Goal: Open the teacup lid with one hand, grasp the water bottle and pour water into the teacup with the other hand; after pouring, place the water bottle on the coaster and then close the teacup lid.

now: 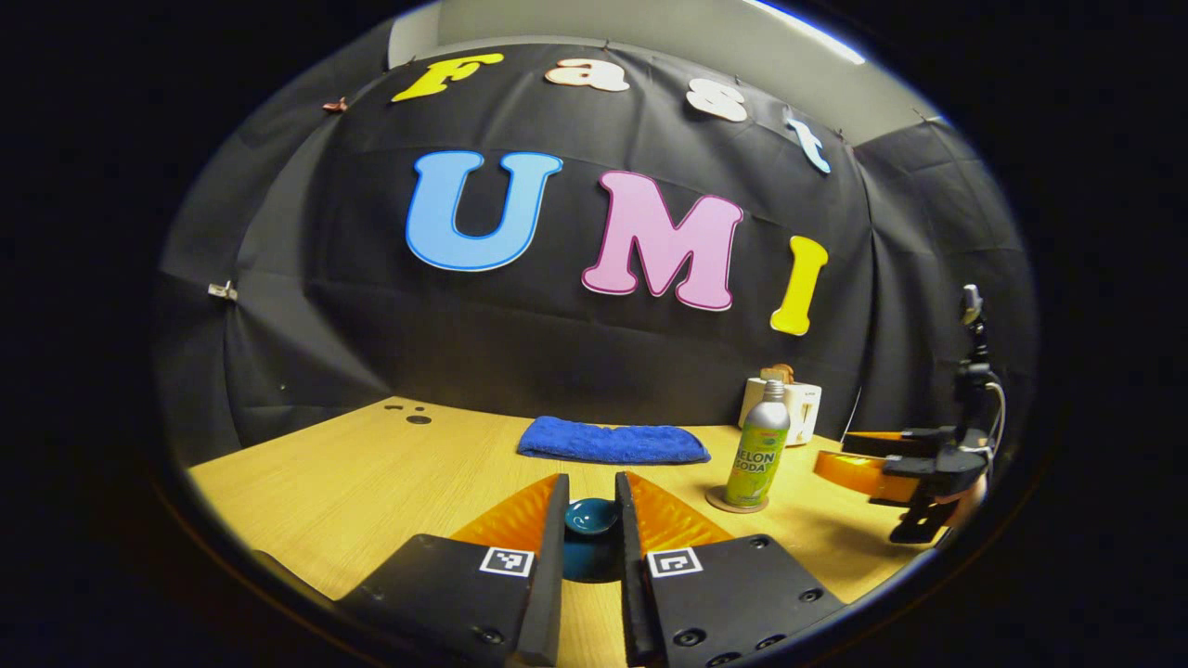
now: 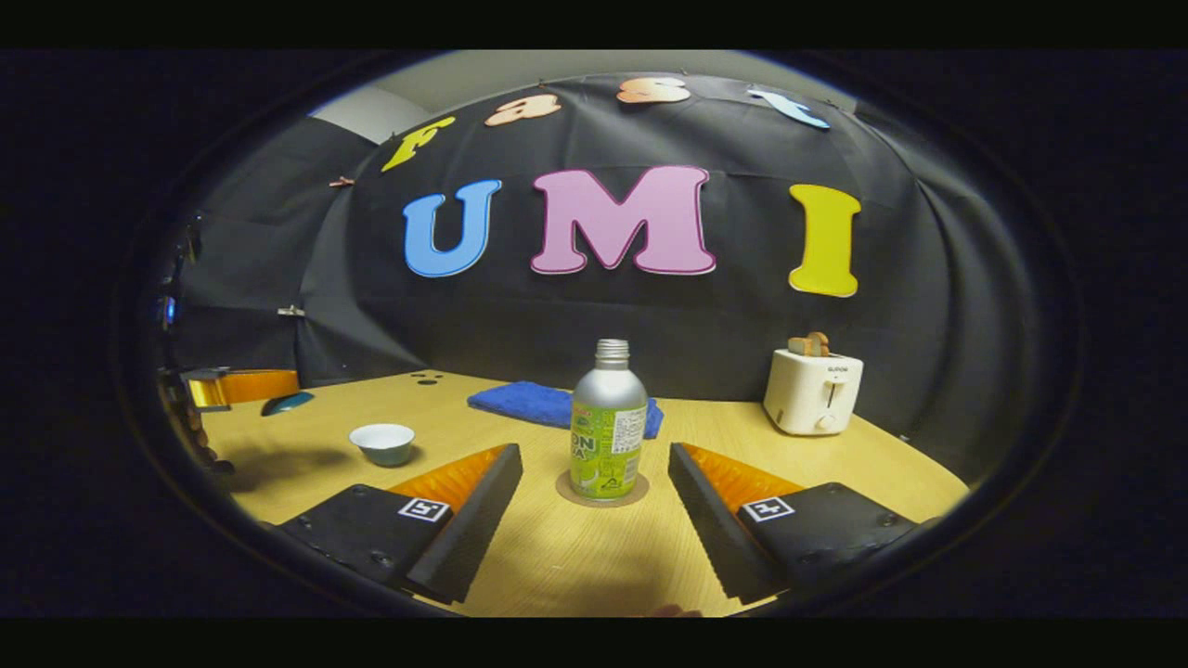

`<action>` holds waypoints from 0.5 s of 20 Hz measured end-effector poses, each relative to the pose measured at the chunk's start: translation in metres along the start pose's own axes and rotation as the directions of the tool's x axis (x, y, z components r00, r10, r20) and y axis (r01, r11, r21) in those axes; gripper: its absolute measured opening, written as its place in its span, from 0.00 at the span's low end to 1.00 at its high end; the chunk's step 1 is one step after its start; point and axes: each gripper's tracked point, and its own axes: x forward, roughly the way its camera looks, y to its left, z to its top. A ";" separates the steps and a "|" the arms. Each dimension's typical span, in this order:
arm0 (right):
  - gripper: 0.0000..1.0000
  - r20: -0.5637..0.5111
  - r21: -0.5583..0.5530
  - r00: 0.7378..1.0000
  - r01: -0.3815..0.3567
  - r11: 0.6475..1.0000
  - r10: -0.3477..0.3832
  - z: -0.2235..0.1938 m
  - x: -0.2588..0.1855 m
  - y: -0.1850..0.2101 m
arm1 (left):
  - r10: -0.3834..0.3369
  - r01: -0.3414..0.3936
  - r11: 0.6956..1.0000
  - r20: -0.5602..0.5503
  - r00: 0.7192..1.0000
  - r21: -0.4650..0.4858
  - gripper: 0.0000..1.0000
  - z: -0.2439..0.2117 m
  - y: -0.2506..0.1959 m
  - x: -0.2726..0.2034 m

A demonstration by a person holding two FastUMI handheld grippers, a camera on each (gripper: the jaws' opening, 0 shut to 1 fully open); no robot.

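Right, status: my left claw (image 1: 591, 520) is pinching the teacup lid (image 1: 591, 516), a small dark glazed dome, both fingers against its sides. In the right gripper view that lid (image 2: 287, 402) hangs in the air at far left, above and left of the open teacup (image 2: 382, 443). Ceramic by the look: hard, slick, chips easily, so firm squeeze, no bumps.

My right claw (image 2: 594, 520) is spread wide, bottle (image 2: 608, 422) standing upright between and just beyond the fingers, not touched. It's already sitting on the coaster (image 2: 600, 490). Metal bottle, no cap, smooth sleeve; probably light, dents if crushed, may slip. I'd take it mid-body, below the shoulder.

Teacup sits left of the bottle, well apart, small and easy to knock.

Counter (image 2: 575, 557) is flat pale wood. Blue towel (image 2: 529, 404) far centre, toaster (image 2: 813, 390) far right, black cloth wall behind.
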 end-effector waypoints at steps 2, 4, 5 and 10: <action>0.98 0.010 0.042 1.000 0.008 0.999 -0.008 -0.002 -0.010 -0.002 | 0.011 -0.011 0.999 -0.002 1.000 0.039 0.30 -0.003 0.002 0.021; 0.98 0.021 0.055 0.999 0.042 0.998 -0.044 0.000 -0.012 -0.013 | 0.005 -0.003 0.997 -0.025 1.000 0.081 0.30 -0.011 0.002 0.049; 0.98 0.024 0.053 0.998 0.051 0.997 -0.052 0.002 -0.014 -0.016 | 0.005 -0.002 0.996 -0.034 0.999 0.086 0.30 -0.017 0.004 0.056; 0.99 0.044 0.047 0.997 0.058 0.997 -0.060 0.008 -0.019 -0.015 | -0.011 0.019 0.996 -0.100 0.995 0.083 0.30 -0.040 0.005 0.075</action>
